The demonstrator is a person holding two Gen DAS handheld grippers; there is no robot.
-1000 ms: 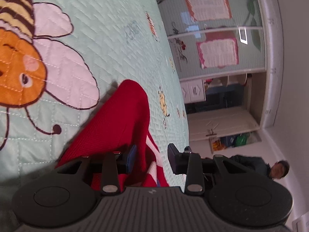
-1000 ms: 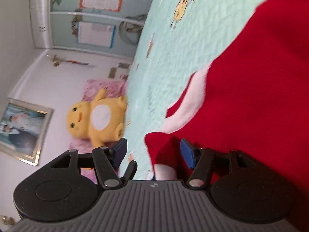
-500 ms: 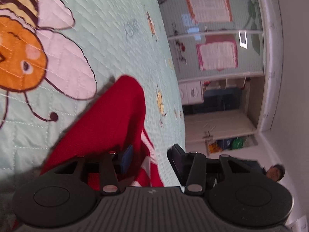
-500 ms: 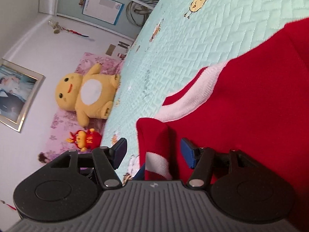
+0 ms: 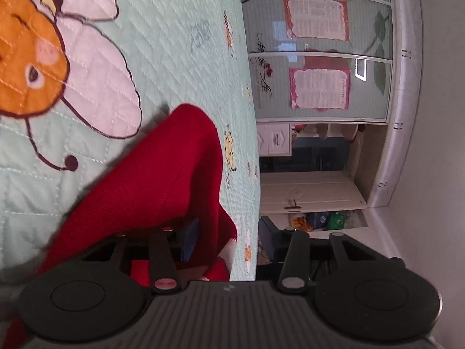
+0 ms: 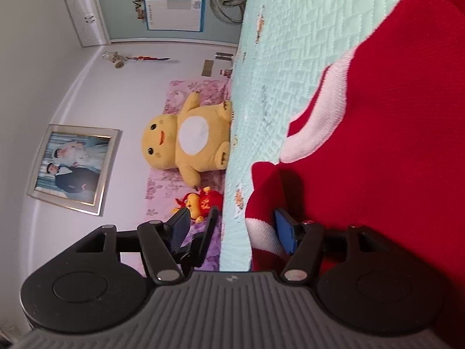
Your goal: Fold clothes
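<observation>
Red sweater [image 6: 392,133] with white stripes lies on the mint quilted bedspread [image 5: 174,43], its striped cuffs bunched along the near edge of the bed where both my grippers work. My left gripper [image 5: 229,238] has just been opening: its jaws stand about half apart, the cuff end of one sleeve between them, lying against the left blue pad [image 5: 190,240] while the other pad stands clear beyond the bed's edge, so I judge the cloth released, not held. My right gripper [image 6: 235,232] stands wider, its jaws also parting a little; the white-banded cuff sits between them, and I cannot tell whether the right pad [image 6: 286,234] presses it. I judge I am setting a folded part down and letting go. Next I should draw both grippers back without dragging the knit, then take a fresh edge for the following fold.
</observation>
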